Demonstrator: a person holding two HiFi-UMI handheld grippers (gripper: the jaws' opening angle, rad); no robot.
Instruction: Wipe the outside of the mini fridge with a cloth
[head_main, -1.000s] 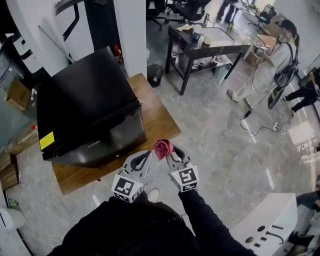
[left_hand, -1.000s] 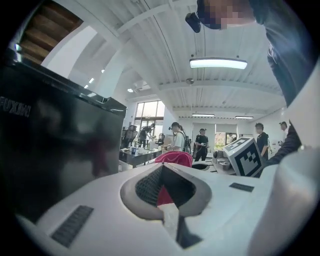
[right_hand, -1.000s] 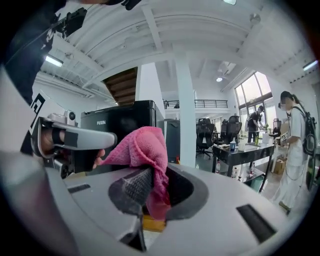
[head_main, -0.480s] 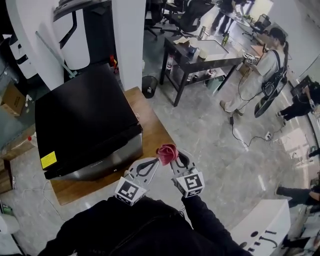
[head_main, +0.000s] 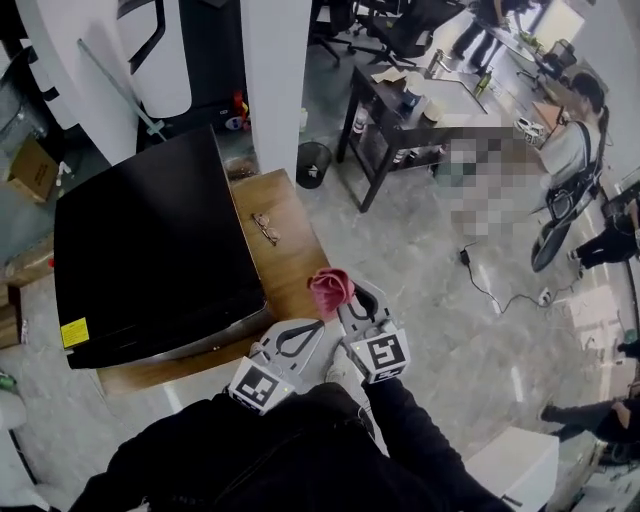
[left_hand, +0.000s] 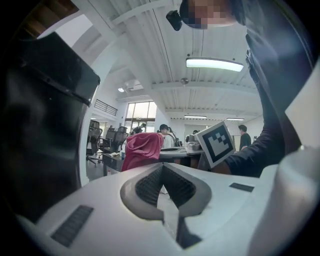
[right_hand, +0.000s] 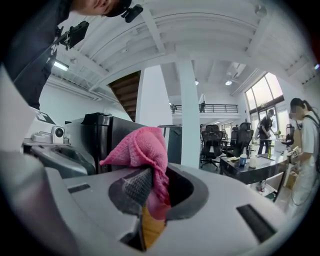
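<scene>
Nearest the body, low in the head view, both grippers are held side by side ahead of the person's dark sleeves (head_main: 300, 450). Left gripper (head_main: 300, 326): jaws pressed together, nothing between them. Right gripper (head_main: 345, 300): jaws clamped on a bunched pink cloth (head_main: 330, 285), and the wad stands up past the jaw tips. The cloth hangs over the near right edge of a low wooden table (head_main: 295, 255), to the right of the mini fridge (head_main: 150, 250) and not touching it. The fridge is black and sits on the left part of the table, with a yellow sticker (head_main: 72, 332) at its near left corner. A small metallic item (head_main: 265, 228), too small to identify, lies on the bare wood just right of the fridge. Farther off are a white column (head_main: 275, 70) and a small black bin (head_main: 313, 163). Beyond those, to the far right, is a dark desk (head_main: 400, 105) with clutter on top.
</scene>
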